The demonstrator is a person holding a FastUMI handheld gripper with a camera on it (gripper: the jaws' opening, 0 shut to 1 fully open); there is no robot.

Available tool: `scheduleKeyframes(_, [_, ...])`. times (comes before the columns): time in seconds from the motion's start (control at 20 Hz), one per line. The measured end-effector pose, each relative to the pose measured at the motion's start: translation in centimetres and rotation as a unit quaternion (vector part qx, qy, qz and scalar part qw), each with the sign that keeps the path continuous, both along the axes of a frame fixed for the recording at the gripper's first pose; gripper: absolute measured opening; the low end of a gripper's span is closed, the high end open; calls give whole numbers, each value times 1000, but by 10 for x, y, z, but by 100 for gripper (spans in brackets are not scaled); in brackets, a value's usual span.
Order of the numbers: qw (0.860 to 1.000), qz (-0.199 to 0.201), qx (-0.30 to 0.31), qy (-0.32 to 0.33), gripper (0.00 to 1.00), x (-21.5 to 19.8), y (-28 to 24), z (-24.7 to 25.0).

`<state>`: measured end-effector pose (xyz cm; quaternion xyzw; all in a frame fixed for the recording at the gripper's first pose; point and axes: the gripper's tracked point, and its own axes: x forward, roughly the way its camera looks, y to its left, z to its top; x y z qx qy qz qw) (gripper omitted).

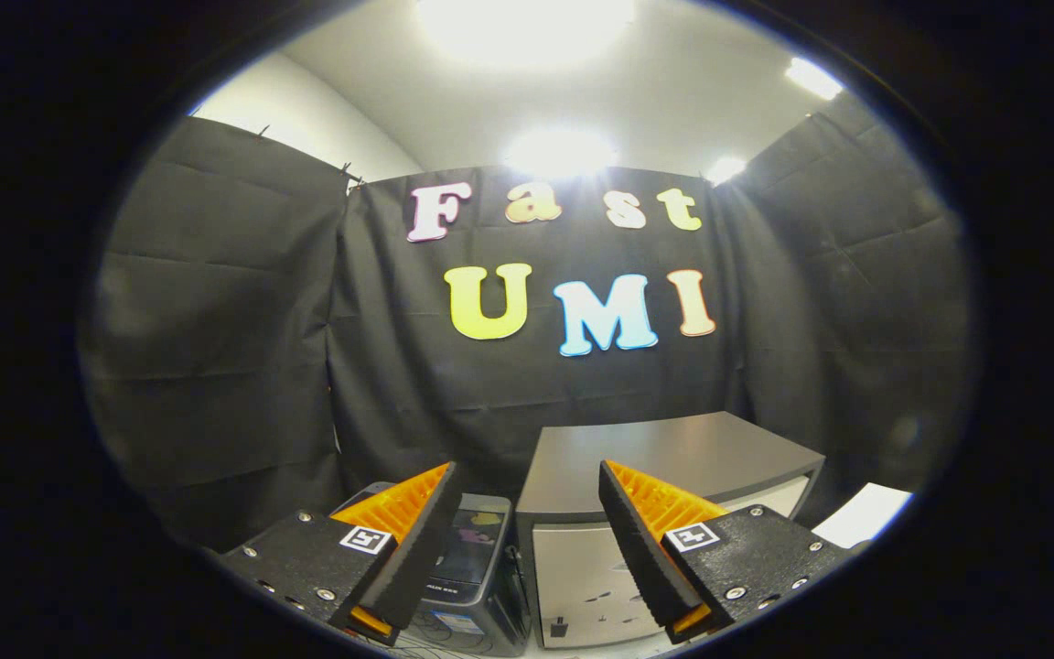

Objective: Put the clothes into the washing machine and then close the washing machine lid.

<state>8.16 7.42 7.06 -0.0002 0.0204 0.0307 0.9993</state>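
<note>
Booth wall (216, 366), black cloth: hung in folds at the far left and carried across the back and round to the right.

Dark box (477, 567): seen low down, just beyond the left finger, standing on the floor against the cloth. Coloured patches are shown on its top face and a small label on its front; the writing is too small to be read. Thin cables (440, 636) are seen lying at its foot.

Tool (527, 540): fingers set well apart, nothing held between them. A square black-and-white marker is fixed on each finger mount. The gap between the fingertips is filled by the dark box's right edge and the left edge of the cabinet.

Cabinet (664, 458), presumably the washing machine: stood just right of the dark box, a narrow gap between them. A flat grey top with a rounded front edge is shown, lying level and closed; the pale front panel below carries small dark marks that cannot be read. Open room is left above its top, up to the cloth.

White sheet-like surface (865, 514): seen at the far right, beside the cabinet's right corner; what it is cannot be told.
</note>
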Motion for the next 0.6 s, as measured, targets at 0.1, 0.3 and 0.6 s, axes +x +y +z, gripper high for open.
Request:
scheduleKeyframes(0.1, [1000,-18,3,1,93,-8,-16,-2])
scheduleKeyframes(0.3, [999,-39,11,0,93,-18,-36,-8])
scheduleKeyframes(0.6, [999,-43,16,-4,93,-23,-40,-6])
